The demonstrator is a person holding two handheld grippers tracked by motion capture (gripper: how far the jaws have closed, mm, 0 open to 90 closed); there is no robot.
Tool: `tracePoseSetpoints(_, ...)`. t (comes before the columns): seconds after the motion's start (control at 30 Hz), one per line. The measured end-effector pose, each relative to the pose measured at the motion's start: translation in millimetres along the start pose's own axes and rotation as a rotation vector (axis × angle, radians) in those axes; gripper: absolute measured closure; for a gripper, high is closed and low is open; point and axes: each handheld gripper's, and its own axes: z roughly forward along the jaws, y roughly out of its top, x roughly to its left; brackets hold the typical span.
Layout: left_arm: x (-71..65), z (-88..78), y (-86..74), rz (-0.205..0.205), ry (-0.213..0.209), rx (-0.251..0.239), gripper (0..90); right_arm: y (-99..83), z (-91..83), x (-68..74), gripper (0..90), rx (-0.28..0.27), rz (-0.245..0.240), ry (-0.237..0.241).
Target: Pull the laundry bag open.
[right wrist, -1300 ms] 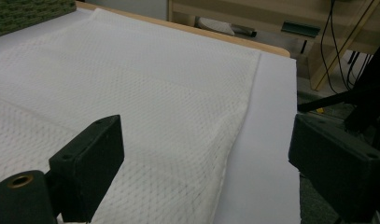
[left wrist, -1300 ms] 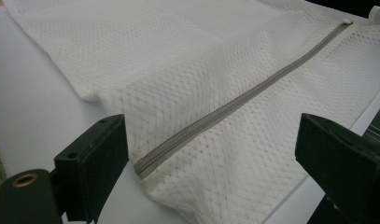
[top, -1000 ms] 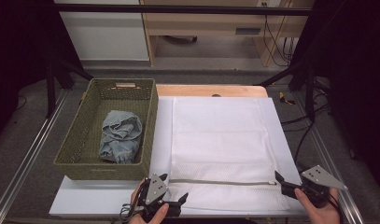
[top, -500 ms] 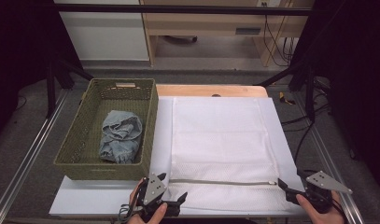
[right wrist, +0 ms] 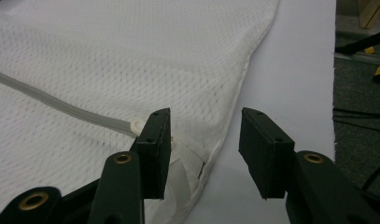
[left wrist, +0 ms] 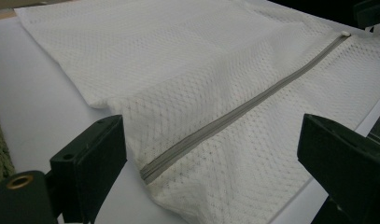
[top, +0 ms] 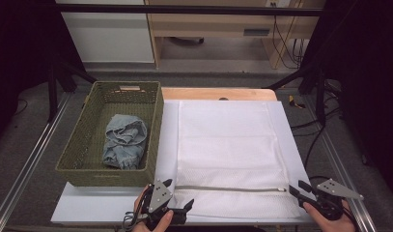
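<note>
A: High view first. The white mesh laundry bag lies flat on the white sheet of the bench, its grey zipper shut from end to end. The denim garment sits in the green woven basket to the left, so I judge that the work is barely begun: the bag is unopened and nothing is packed.

B: And the 2 tools?

A: The left tool hovers at the zipper's left end; the right tool sits at the pull end. Against the earlier frames, the right one has dropped a little nearer the bag's corner.

B: Left gripper view?

A: Left tool spread wide, the zipper running between its jaws, untouched.

B: Right gripper view?

A: The right tool has just been closing and stands half spread beside the zipper pull, over the bag's corner; it grips nothing yet.
</note>
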Motion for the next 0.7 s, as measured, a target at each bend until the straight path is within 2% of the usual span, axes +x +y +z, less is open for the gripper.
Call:
tracePoseSetpoints(0.17,1.7,-2.6,-0.9,-0.026,0.009,-0.003,8.1,-3.0,1.6,-1.5,54.3,0.022,0.020,0.009)
tracePoseSetpoints(0.33,0.9,-15.6,-4.0,-0.058,0.015,-0.027,8.1,-5.2,4.4,0.0,50.4,0.053,0.026,0.018)
tracePoseSetpoints(0.53,1.3,-27.2,-6.6,-0.069,0.019,-0.041,8.1,-6.2,8.0,3.3,48.6,0.084,0.026,0.035)
tracePoseSetpoints(0.7,-0.1,-30.8,-8.7,-0.073,0.021,-0.042,8.1,-7.0,10.2,5.0,48.1,0.106,0.005,0.030)
